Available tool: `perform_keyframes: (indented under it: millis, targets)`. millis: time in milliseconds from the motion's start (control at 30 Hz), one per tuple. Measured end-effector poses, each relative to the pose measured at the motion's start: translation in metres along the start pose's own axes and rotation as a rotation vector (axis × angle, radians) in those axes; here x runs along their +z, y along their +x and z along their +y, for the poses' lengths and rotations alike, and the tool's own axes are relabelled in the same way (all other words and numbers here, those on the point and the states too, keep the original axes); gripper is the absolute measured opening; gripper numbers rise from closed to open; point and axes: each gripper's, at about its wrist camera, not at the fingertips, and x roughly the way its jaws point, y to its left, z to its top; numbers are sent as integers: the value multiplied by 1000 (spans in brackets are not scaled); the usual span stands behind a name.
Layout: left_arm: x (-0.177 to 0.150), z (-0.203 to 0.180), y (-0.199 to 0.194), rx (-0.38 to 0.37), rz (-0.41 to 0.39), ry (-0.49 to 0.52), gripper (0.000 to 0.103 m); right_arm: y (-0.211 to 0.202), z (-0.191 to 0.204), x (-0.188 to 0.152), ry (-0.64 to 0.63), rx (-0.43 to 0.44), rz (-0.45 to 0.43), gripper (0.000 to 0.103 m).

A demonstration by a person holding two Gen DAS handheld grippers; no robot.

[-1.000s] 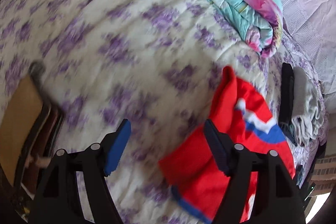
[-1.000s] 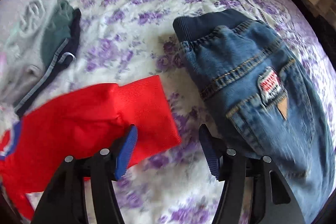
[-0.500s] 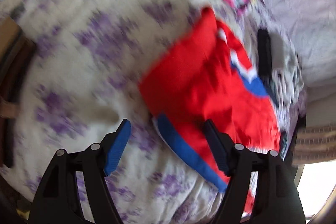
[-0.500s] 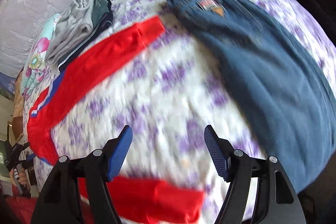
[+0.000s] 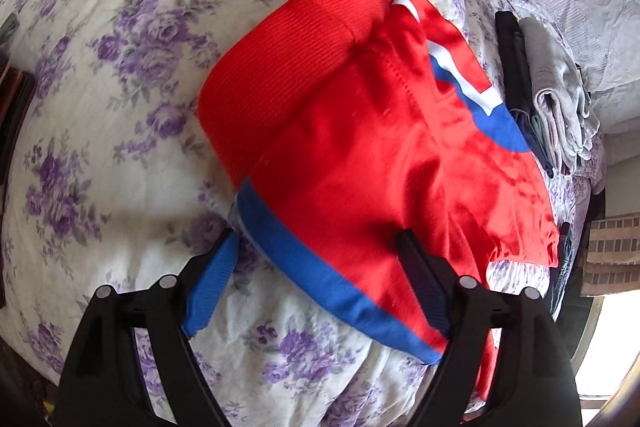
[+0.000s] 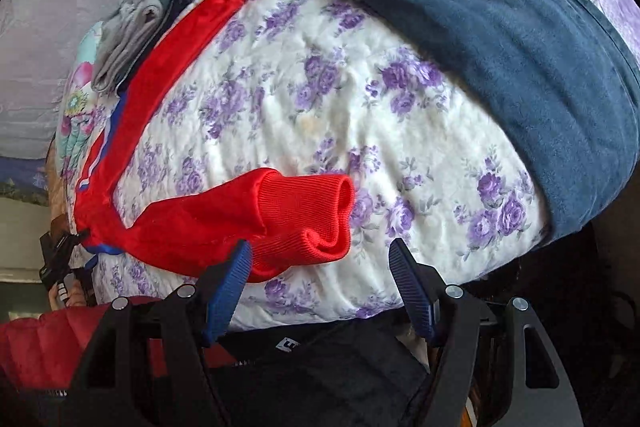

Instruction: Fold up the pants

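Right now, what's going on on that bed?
A person works two handheld grippers over red pants spread on a floral bedspread. The left gripper, jaws opening, hovers at the waistband end; the right gripper stands open by a leg cuff. Neither grips cloth. No fold made yet.

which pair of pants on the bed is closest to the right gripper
The red pants: one ribbed cuff lies just ahead of the open right gripper. The blue jeans lie farther off, across the floral bedspread.
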Motion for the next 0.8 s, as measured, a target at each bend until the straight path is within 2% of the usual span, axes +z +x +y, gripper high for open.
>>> perform_keyframes:
  millis: [133,200,267,300,367,400,433,467,533,600,633,667,700,800]
  targets:
    - [-5,6,-1,-3,-15,-15,79,13,1,-6,-1,74,137,71]
    - [-6,5,-1,0,-23,-20,80,18,9,-8,9,149,142,67]
    - [-7,4,0,6,-31,-21,82,32,23,-3,13,239,171,51]
    - [-7,2,0,10,-36,-21,84,43,30,2,1,243,189,49]
    - [-6,-1,2,18,-39,-20,87,61,50,27,-76,220,141,38]
    - [-6,-2,3,25,-40,-22,88,63,55,43,-107,208,88,36]
    - [-5,-3,4,33,-38,-24,88,61,57,67,-113,185,-3,30]
    - [-5,-4,4,40,-36,-25,89,58,56,87,-93,169,-69,29]
    - [-3,-6,3,44,-29,-31,89,50,54,120,-67,72,-140,33]
    - [-4,-4,1,30,-26,-45,89,35,53,129,-94,82,-141,33]
    - [-6,-1,-1,20,-27,-56,89,29,53,126,-117,87,-139,39]
    - [-8,1,-3,16,-29,-64,89,22,53,119,-147,73,-135,53]
    - [-11,5,-4,12,-34,-75,89,18,50,108,-186,40,-131,58]
    - [-20,11,-6,13,-42,-82,89,15,22,85,-197,-1,-104,59]
